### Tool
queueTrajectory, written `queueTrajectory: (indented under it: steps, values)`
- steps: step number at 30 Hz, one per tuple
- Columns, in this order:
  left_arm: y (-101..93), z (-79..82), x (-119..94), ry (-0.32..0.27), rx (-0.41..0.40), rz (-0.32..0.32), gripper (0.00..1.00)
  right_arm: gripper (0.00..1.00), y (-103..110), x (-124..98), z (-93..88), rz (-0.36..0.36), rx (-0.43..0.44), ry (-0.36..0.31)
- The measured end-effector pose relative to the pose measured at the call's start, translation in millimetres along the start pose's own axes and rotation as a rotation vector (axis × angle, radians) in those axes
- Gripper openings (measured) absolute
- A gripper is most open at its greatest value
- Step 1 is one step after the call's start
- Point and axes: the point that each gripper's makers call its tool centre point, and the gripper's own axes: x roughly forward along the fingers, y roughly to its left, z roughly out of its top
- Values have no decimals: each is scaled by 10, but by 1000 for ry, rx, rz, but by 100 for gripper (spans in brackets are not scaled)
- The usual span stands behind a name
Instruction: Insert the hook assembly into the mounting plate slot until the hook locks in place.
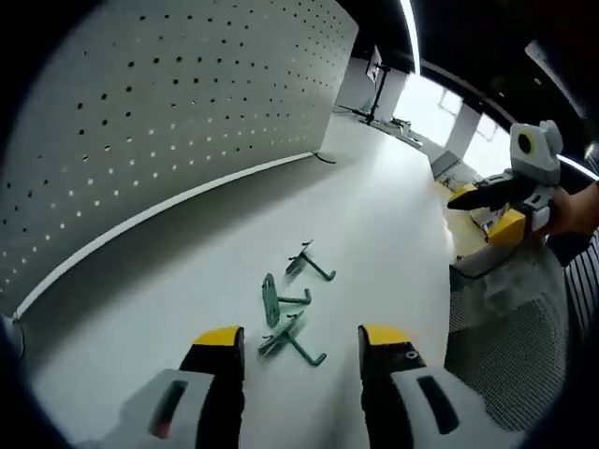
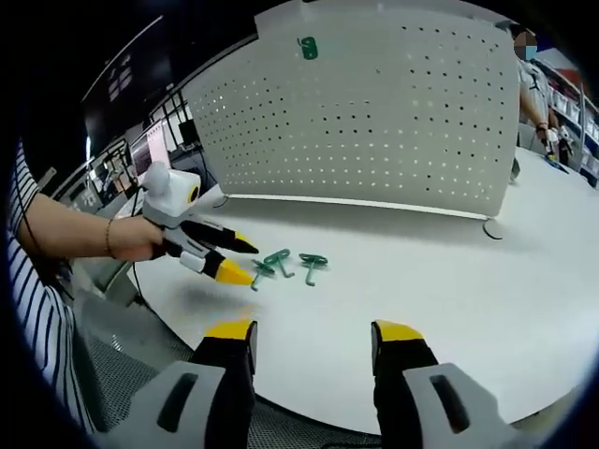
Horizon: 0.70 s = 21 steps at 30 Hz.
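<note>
Three green hook pieces lie close together on the white table [image 1: 393,224]: the far one [image 1: 309,264], the middle one [image 1: 279,299] and the near one [image 1: 292,341]. My left gripper [image 1: 301,339] is open just above the near one, its yellow tips either side of it, holding nothing. In the right gripper view the same hooks [image 2: 279,262] lie by the open left gripper [image 2: 248,263], which a hand holds. My right gripper [image 2: 314,332] is open and empty, well back from the hooks. Another green piece [image 2: 307,47] hangs high on the white pegboard [image 2: 374,112].
The curved pegboard [image 1: 140,122] stands along the table's far side. The right gripper [image 1: 477,210] hovers beyond the table edge. A grey mesh surface [image 1: 510,355] lies below that edge. A person [image 2: 533,84] stands behind the pegboard's right end.
</note>
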Motion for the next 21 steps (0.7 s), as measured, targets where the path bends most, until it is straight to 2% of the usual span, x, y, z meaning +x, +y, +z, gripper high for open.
queueTrajectory:
  steps: [4,8,12,21]
  values:
    - [6,-45,45,47,43,-6,42,44,3,11,-10,6,5,5]
    - [37,-38,63,57,30,-5,40,44,4,11,-15,9,6,9]
    - [43,-40,72,63,27,-15,32,44,-9,9,-4,5,15,5]
    - [17,-74,99,114,96,-25,16,43,-13,13,-6,3,13,8]
